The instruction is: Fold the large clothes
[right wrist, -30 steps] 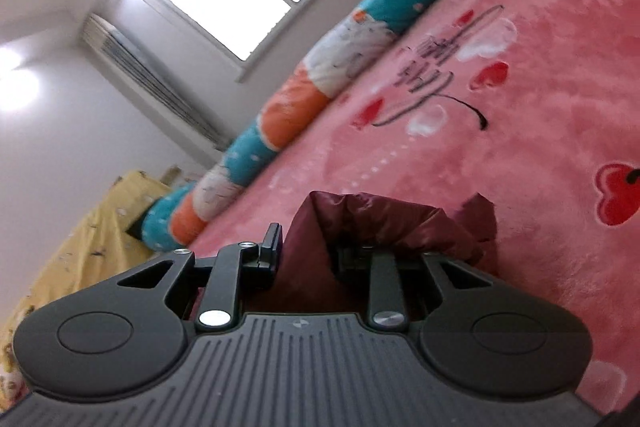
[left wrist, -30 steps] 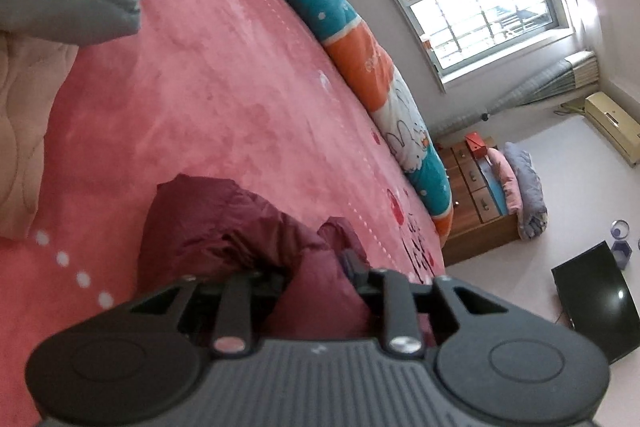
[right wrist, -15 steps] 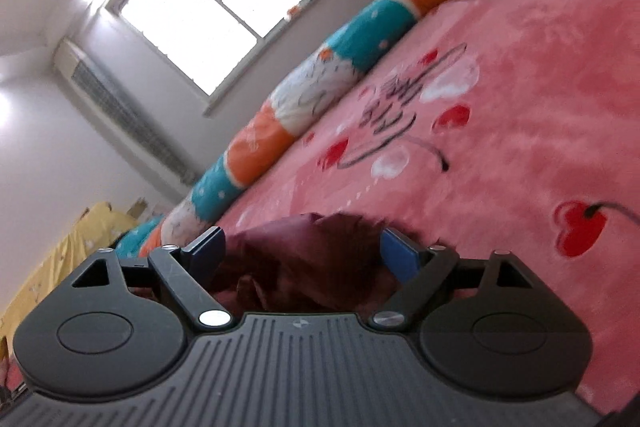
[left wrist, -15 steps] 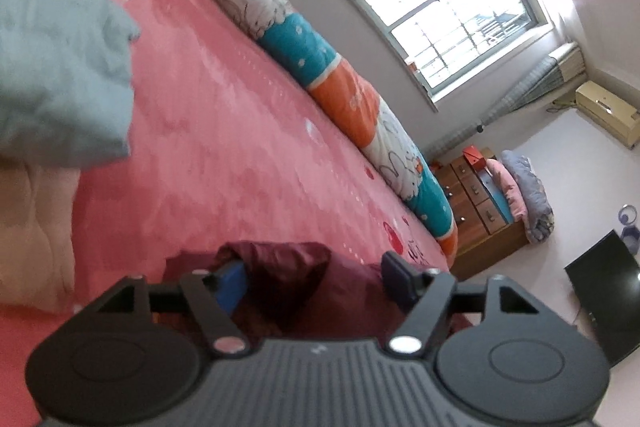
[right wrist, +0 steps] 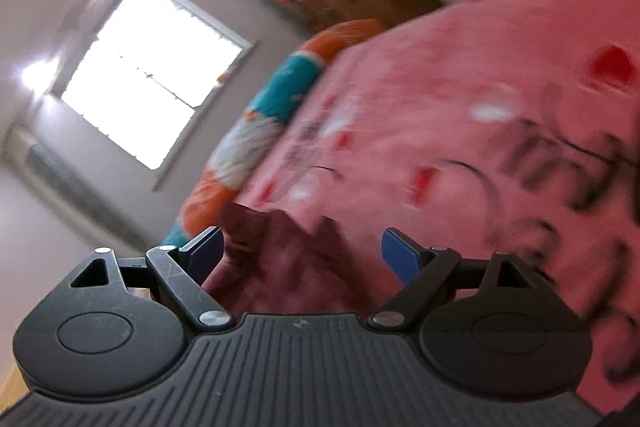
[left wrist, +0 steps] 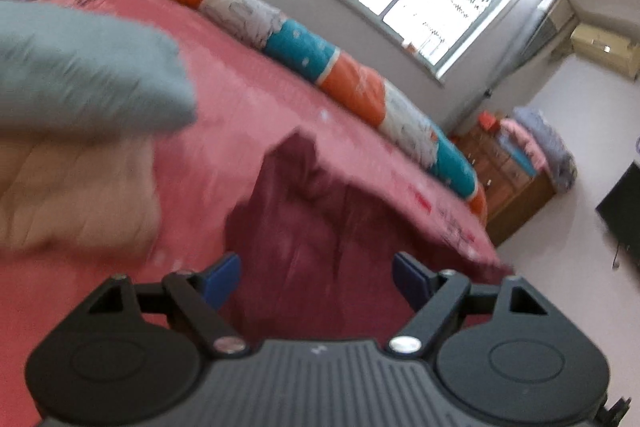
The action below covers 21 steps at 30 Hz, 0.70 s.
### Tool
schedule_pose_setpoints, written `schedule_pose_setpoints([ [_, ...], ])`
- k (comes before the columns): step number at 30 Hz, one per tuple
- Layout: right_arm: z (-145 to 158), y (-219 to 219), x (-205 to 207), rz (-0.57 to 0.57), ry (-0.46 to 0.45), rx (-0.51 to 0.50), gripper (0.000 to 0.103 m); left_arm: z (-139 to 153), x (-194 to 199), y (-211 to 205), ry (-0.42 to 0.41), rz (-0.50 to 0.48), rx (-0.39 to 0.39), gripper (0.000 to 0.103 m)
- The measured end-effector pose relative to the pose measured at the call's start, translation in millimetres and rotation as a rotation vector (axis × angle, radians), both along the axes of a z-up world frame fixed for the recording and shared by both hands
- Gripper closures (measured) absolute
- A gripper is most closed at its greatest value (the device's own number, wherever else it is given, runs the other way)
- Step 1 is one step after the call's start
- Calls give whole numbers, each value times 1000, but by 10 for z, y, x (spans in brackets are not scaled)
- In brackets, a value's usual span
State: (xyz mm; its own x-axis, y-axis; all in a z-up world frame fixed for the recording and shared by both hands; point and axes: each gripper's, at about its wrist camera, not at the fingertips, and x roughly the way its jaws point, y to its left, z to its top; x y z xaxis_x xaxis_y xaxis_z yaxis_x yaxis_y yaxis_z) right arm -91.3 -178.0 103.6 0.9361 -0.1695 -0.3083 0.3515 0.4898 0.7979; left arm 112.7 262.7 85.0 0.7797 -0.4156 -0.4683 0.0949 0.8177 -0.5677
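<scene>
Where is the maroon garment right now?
The maroon garment lies on the pink bedspread, ahead of both open grippers, right of the beige quilt.

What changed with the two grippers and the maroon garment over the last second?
Both let go: the left gripper and right gripper, each clamped on the maroon garment a second ago, now have fingers spread wide and have pulled back from it. The garment lies released on the pink bedspread, which is unchanged.
</scene>
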Motion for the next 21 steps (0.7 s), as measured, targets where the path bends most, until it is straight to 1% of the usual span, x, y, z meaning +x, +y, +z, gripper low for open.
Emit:
schedule_pose_setpoints([
  [2, -84, 100, -185, -28, 41, 20, 0, -139, -194, -6, 27, -2, 8, 21],
  [4, -183, 211, -339, -33, 67, 39, 0, -300, -342, 0, 70, 0, -13, 21],
  [7, -330, 330, -328, 34, 97, 102, 0, -501, -463, -8, 120, 16, -71, 21],
  [9, -413, 408, -291, 83, 93, 137, 0, -582, -527, -88, 141, 17, -99, 21],
  [12, -508, 504, -192, 150, 70, 169, 0, -643, -573, -210, 135, 2, -127, 21],
  [15, -603, 515, -45, 173, 61, 190, 0, -702, -490, -324, 135, -9, -126, 20],
  [16, -621, 506, 5, 170, 62, 186, 0, -721, -457, -347, 131, -1, -134, 20],
  [18, -611, 489, 73, 177, 34, 170, 0, -753, -403, -365, 118, 9, -176, 20],
  [19, -607, 466, 86, 184, 27, 164, 0, -771, -379, -364, 111, 15, -188, 16],
  [21, -619, 465, 174, 195, 24, 146, 0, -809, -316, -404, 105, 24, -200, 13],
])
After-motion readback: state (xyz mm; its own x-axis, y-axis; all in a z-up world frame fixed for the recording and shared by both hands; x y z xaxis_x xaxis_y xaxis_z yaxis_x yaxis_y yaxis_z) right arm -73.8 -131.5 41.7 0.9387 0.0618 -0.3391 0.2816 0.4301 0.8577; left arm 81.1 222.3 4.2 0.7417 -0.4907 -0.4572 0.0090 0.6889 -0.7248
